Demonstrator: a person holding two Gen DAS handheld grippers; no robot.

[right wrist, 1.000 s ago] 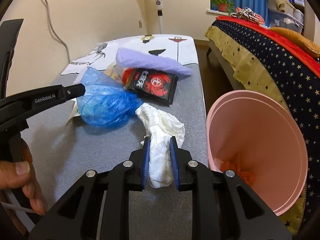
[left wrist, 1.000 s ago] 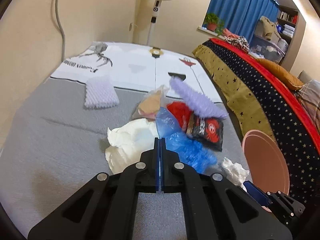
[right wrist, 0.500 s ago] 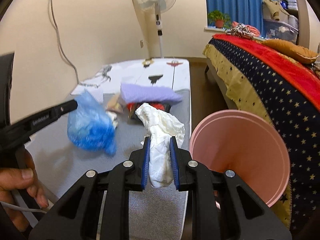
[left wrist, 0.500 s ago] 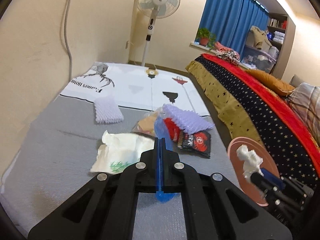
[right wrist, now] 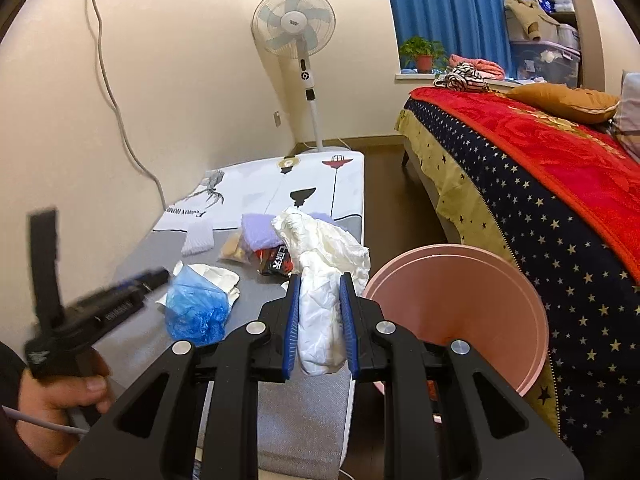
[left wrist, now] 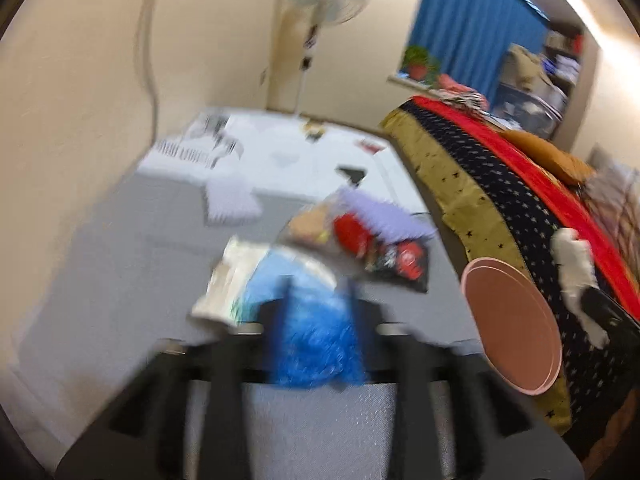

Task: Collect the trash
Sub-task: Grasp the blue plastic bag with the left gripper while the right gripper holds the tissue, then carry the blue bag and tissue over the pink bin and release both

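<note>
Blue crinkled plastic, a bunched thin bag (left wrist: 316,340), fills the gap between the spread black fingers of our left gripper (left wrist: 316,312) in the left wrist view; blur keeps us from telling whether the pads touch it. Beyond the bag on the grey mattress (left wrist: 120,272) lie a cream paper sheet (left wrist: 232,276) and a red-and-black snack packet (left wrist: 400,260). Right of the bag stands the round pink plastic bin (left wrist: 516,328).

In the right wrist view, our right gripper (right wrist: 320,320) clamps a crumpled white tissue wad (right wrist: 324,300) between its blue pads (right wrist: 291,324), just left of the pink bin (right wrist: 472,300). Further left of the bin, the blue bag (right wrist: 196,308) rests on the mattress (right wrist: 304,420), with the left gripper's tip (right wrist: 150,278) just beside it.
</note>
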